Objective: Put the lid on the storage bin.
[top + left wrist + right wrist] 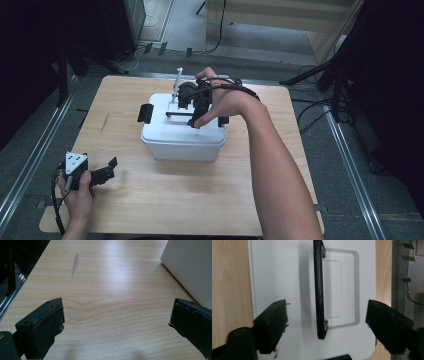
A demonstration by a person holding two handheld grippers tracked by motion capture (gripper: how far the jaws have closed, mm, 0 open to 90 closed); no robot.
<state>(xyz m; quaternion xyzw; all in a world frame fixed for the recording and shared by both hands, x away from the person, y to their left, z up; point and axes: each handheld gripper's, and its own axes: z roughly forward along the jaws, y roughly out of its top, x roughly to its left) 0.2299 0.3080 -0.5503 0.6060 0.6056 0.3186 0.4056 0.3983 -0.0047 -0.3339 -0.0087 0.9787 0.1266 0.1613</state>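
Right claw (325, 322) jaws wide above the white box (182, 132), its black lid handle (319, 290) standing between them untouched; left claw (116, 322) also wide, low over bare worktop (112, 277), box corner just beyond its right jaw.

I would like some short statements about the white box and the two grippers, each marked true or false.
1. The right gripper has open jaws above the white box. True.
2. The black handle on the lid stands upright. True.
3. The left gripper holds the box. False: its jaws are open over the bare wooden table, beside the box.
4. The box lies on the floor. False: it stands on the table.
5. The right jaws press on the handle. False: the handle is between them, with gaps on both sides.
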